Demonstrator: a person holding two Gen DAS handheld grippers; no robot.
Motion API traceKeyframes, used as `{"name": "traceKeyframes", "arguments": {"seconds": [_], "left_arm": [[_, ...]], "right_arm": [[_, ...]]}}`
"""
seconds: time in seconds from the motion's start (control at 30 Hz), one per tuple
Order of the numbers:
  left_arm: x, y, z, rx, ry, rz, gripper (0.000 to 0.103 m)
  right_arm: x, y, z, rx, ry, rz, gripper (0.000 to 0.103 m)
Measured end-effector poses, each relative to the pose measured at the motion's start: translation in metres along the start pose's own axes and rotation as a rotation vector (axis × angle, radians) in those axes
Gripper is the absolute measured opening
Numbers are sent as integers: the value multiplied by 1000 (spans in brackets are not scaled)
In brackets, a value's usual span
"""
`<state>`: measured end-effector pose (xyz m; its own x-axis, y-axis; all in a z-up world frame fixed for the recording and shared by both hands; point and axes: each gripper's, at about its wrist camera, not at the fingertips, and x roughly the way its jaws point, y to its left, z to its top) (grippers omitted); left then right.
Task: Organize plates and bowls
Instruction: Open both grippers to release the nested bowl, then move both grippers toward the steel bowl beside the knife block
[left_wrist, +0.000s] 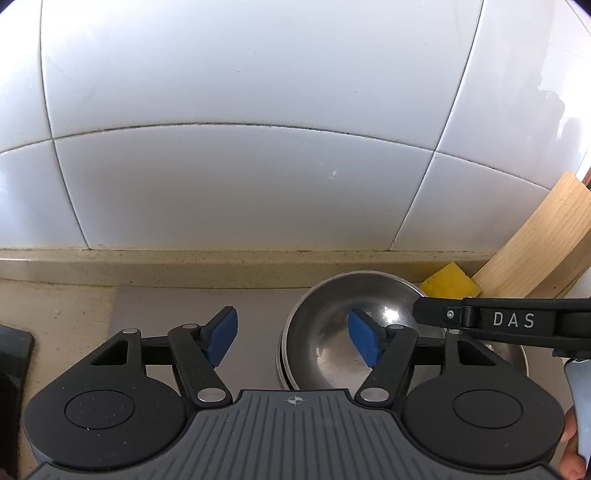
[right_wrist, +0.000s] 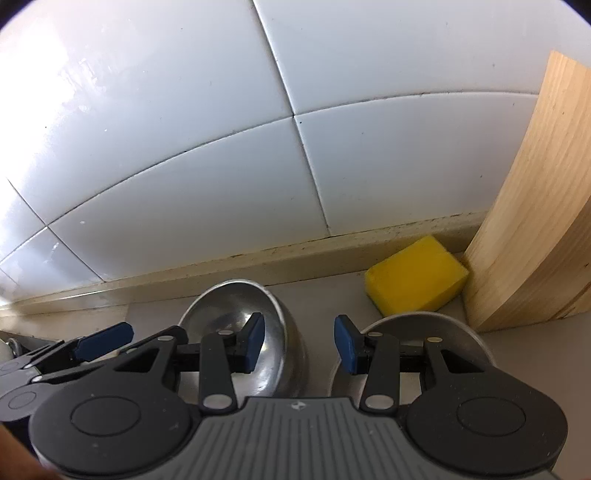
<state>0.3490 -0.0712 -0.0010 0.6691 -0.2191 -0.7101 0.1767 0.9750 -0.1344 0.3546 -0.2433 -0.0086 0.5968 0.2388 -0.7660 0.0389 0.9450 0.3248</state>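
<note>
A stack of steel bowls (left_wrist: 332, 332) stands on the grey mat (left_wrist: 155, 310) near the wall. My left gripper (left_wrist: 293, 339) is open and empty, its right pad over the top bowl's inside, its left pad over the mat. My right gripper (right_wrist: 299, 341) is open and empty, straddling the gap between the steel bowl stack (right_wrist: 240, 314) on the left and a steel plate (right_wrist: 436, 325) on the right. The right gripper's black finger (left_wrist: 498, 319) reaches over the bowl from the right in the left wrist view. The left gripper's blue pad (right_wrist: 103, 341) shows at the left in the right wrist view.
A yellow sponge (right_wrist: 415, 282) lies against the counter's back ledge; it also shows in the left wrist view (left_wrist: 450, 284). A wooden board (right_wrist: 535, 221) leans on the white tiled wall (left_wrist: 258, 147) at the right. A dark object (left_wrist: 14, 354) sits at the far left.
</note>
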Motion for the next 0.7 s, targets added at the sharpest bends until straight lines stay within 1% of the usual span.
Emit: {"name": "traceKeyframes", "arguments": {"seconds": [0.07,0.17,0.27,0.33,0.4,0.43,0.5,0.57,0.6,0.67,0.7], "left_arm": [[2,-1,0,0,9,8,66],[3,1,-1,1,15,18,67],[3,5,-2,-3,13,26,68],[2,6,-2,-2,11,28,68],[2,6,-2,-2,11,34,70],[2,6,-2,-2,13,36,70],[4,5,-3,3,20,42,70],[5,3,-4,12,28,46,70],[5,3,-5,15,30,48,70],[4,3,-6,17,30,46,70],[3,4,-6,17,29,48,71]], "right_arm": [[2,6,1,-16,7,3,16],[10,14,-1,-53,28,-18,16],[12,14,2,-41,32,-7,16],[11,18,2,-76,6,-62,16],[6,17,5,-84,-31,-93,16],[6,17,7,-88,-36,-113,16],[12,19,7,-106,-9,-128,16],[17,21,2,-136,-2,-152,16],[22,19,1,-129,15,-153,17],[20,14,-3,-96,16,-136,16],[18,13,-2,-86,19,-110,16]]}}
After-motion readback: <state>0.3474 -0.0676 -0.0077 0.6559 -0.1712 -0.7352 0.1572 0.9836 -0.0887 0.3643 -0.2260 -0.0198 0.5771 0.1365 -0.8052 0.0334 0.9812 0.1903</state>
